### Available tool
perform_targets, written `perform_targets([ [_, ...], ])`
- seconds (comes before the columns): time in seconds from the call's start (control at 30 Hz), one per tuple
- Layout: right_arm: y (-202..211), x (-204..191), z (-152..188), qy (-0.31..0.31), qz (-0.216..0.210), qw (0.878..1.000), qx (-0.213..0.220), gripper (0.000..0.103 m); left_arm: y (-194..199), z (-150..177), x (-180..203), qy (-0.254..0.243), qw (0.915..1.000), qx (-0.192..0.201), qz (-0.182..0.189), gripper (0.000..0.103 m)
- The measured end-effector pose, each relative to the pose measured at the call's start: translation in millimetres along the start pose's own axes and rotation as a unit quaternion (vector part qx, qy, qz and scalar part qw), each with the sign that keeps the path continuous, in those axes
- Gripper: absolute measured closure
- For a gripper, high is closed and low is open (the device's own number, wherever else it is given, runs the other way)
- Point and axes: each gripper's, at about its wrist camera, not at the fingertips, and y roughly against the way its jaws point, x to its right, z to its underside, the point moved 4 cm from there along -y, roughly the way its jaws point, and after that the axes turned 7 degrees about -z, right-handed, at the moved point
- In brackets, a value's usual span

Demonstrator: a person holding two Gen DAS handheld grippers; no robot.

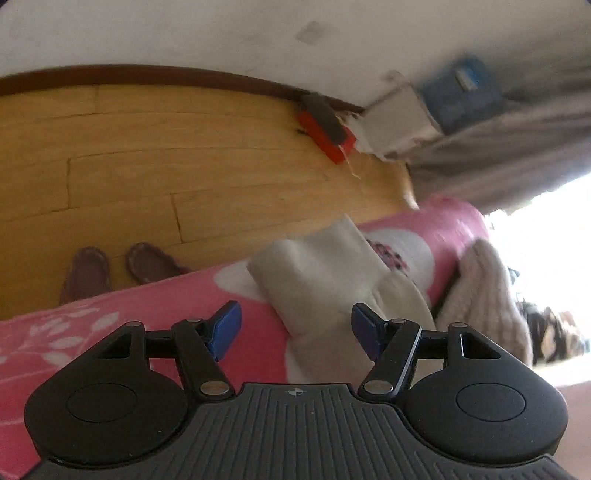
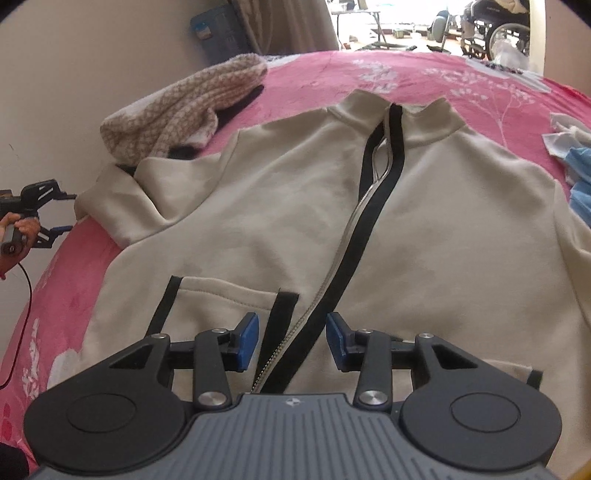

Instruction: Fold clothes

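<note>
Cream jacket [image 2: 295, 206] lay flat on pink bed [image 2: 461, 85]. Left hand-held gripper [image 1: 295, 328] open over sleeve; right hand-held gripper [image 2: 291, 341] open, empty over zipper. Best pinch sleeve cuff cleanly, fold inward.

I can read no text anywhere; the blue crate's [image 2: 218, 31] label beyond my fingers is blurred.

Jacket [image 2: 295, 206]: cream, black zip trim. Bed cover [image 2: 424, 77]: pink, white floral print. Knit [image 2: 184, 107]: beige-white check. Fingers [image 2: 246, 341]: blue pads.
</note>
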Motion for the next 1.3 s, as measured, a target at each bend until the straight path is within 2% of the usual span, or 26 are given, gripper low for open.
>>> perform_targets([
  [0.07,-2.5,0.0,1.8,-0.005,0.0,1.0,-0.003,0.06,-8.2,-2.8,2.1,0.016,0.9999,0.004,-0.004,0.038],
  [0.1,-3.4,0.1,2.5,-0.006,0.0,1.0,-0.004,0.06,-11.2,-2.7,5.1,0.016,0.9998,0.008,-0.008,0.042],
  [0.13,-4.0,0.4,3.1,-0.007,0.001,1.0,-0.005,0.06,-12.9,-2.7,9.4,0.01,0.9998,0.015,-0.012,0.054],
  [0.2,-4.4,0.7,3.8,-0.008,0.002,1.0,-0.004,0.06,-13.0,-2.7,17.6,-0.012,0.9991,0.035,-0.023,0.067],
  [0.23,-4.2,1.2,4.0,-0.01,0.002,1.0,-0.003,0.06,-10.9,-1.8,21.5,-0.027,0.9981,0.047,-0.029,0.081],
  [0.3,-3.0,1.9,4.0,-0.011,0.002,1.0,0.0,0.06,-0.2,0.7,26.9,-0.057,0.9955,0.067,-0.035,0.093],
  [0.33,-2.1,2.5,4.2,-0.01,0.002,1.0,0.001,0.06,6.1,2.4,29.4,-0.071,0.9936,0.079,-0.037,0.095],
  [0.4,-1.0,4.3,4.8,-0.011,0.001,1.0,0.003,0.06,24.3,7.0,34.3,-0.099,0.9893,0.102,-0.033,0.096],
  [0.57,0.6,9.3,7.3,-0.015,-0.001,1.0,0.003,0.06,85.4,9.8,38.1,-0.12,0.984,0.131,-0.006,0.097],
  [0.63,1.4,11.0,8.1,-0.017,-0.003,1.0,0.005,0.06,110.9,13.5,36.0,-0.131,0.9801,0.149,-0.011,0.097],
  [0.7,1.2,13.0,8.9,-0.02,-0.005,1.0,0.007,0.06,131.9,18.8,25.7,-0.139,0.9761,0.162,-0.041,0.097],
  [0.8,-1.2,15.3,9.6,-0.022,-0.008,1.0,0.006,0.06,139.8,32.7,-0.5,-0.158,0.9698,0.161,-0.093,0.097],
  [0.87,-1.8,15.4,9.5,-0.02,-0.007,1.0,0.005,0.06,126.6,42.1,-17.9,-0.179,0.9641,0.148,-0.129,0.096],
  [0.97,-1.9,15.2,9.1,-0.017,-0.004,1.0,0.005,0.06,97.4,55.4,-49.8,-0.189,0.9586,0.105,-0.185,0.092],
  [1.03,-1.3,14.6,9.3,-0.015,0.0,1.0,0.005,0.06,93.3,60.9,-62.3,-0.185,0.9563,0.095,-0.206,0.083],
  [1.1,-0.6,14.4,10.5,-0.012,0.003,1.0,0.006,0.056,101.4,57.8,-61.6,-0.195,0.9482,0.117,-0.222,0.078],
  [1.17,-0.4,14.5,12.0,-0.011,0.005,1.0,0.007,0.056,109.8,53.0,-60.6,-0.203,0.9386,0.141,-0.241,0.076],
  [1.3,-2.2,16.5,13.6,-0.014,0.009,1.0,0.012,0.056,129.6,37.9,-61.0,-0.185,0.9204,0.199,-0.282,0.075],
])
